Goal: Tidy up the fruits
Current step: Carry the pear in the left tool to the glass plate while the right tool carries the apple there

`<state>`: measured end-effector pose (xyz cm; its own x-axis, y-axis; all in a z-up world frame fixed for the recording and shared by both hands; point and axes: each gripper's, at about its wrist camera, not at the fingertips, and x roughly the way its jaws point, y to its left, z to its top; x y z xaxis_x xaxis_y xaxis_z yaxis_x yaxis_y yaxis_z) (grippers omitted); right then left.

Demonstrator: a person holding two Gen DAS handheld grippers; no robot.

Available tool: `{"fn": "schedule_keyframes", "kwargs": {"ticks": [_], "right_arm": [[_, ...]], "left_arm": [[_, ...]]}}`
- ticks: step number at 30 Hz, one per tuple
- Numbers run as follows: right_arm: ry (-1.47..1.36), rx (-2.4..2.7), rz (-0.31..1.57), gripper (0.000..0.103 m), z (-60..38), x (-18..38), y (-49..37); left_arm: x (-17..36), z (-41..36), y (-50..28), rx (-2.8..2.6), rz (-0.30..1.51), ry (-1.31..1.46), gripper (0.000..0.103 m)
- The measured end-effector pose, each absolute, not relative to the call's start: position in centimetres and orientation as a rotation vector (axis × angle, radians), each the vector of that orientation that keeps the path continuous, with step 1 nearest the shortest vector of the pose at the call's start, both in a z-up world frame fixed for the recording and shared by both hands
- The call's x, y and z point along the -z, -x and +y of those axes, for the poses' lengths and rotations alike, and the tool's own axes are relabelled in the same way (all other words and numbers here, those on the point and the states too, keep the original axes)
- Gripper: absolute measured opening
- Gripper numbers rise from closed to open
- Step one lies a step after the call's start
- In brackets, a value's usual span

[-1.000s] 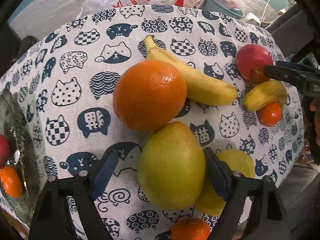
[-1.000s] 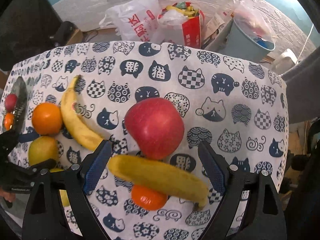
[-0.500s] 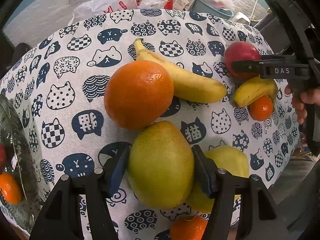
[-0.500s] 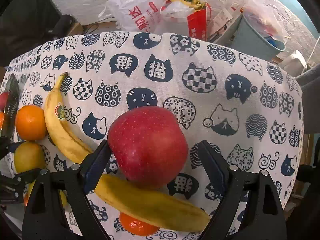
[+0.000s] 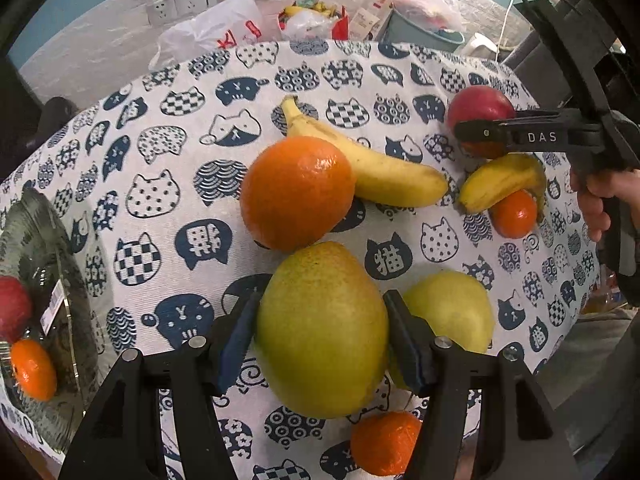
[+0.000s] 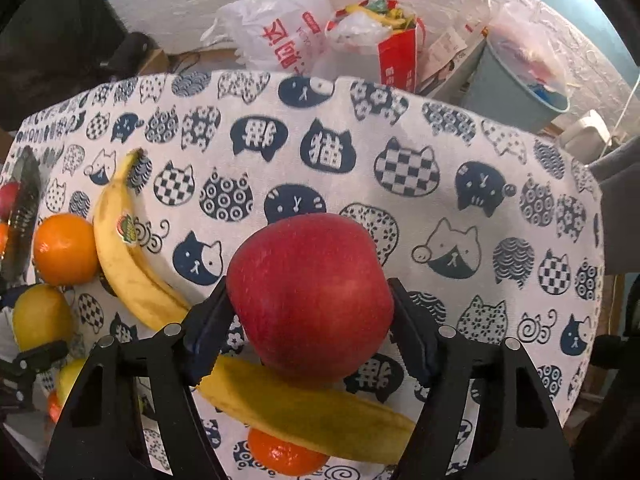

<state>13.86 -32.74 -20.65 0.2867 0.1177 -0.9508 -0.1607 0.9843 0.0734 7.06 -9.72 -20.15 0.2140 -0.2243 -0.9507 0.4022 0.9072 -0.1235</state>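
Observation:
My left gripper (image 5: 320,308) is shut on a yellow-green pear (image 5: 320,340), its blue pads pressed on both sides, just above the cat-print cloth (image 5: 168,200). An orange (image 5: 296,192), a long banana (image 5: 368,164) and a second pear (image 5: 452,312) lie close around it. The jaws of my right gripper (image 6: 308,292) are closing, and its pads touch both flanks of a red apple (image 6: 308,264). That apple rests against a short banana (image 6: 312,412) lying over a mandarin (image 6: 284,456). In the left wrist view, the right gripper's fingers (image 5: 492,133) cross the apple (image 5: 478,108).
A glass bowl (image 5: 44,232) at the table's left edge holds a red apple (image 5: 12,308) and a mandarin (image 5: 32,368). Another mandarin (image 5: 384,440) lies at the near edge. Plastic bags (image 6: 280,36) and a grey bucket (image 6: 516,92) stand beyond the far edge. A hand (image 5: 600,200) holds the right gripper.
The left jaws narrowed onto the pear, then rose a little with it. The right jaws came in from wide open onto the apple's sides.

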Motion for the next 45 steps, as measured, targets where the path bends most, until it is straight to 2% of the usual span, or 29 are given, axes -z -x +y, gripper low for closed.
{"fn": "schedule_keyframes", "kwargs": {"ticks": [25,45], "right_arm": [[0.055,-0.374,1.068,0.074,-23.6,10.1,-9.5],[0.1,-0.556,1.093,0.074,-12.3,9.8,-10.4]], "left_arm": [[13.4,-3.6,-6.4,0.328,1.114,-0.041,0.065],[13.4,5.2,-5.0,0.197,1.089,0.044,0.065]]}}
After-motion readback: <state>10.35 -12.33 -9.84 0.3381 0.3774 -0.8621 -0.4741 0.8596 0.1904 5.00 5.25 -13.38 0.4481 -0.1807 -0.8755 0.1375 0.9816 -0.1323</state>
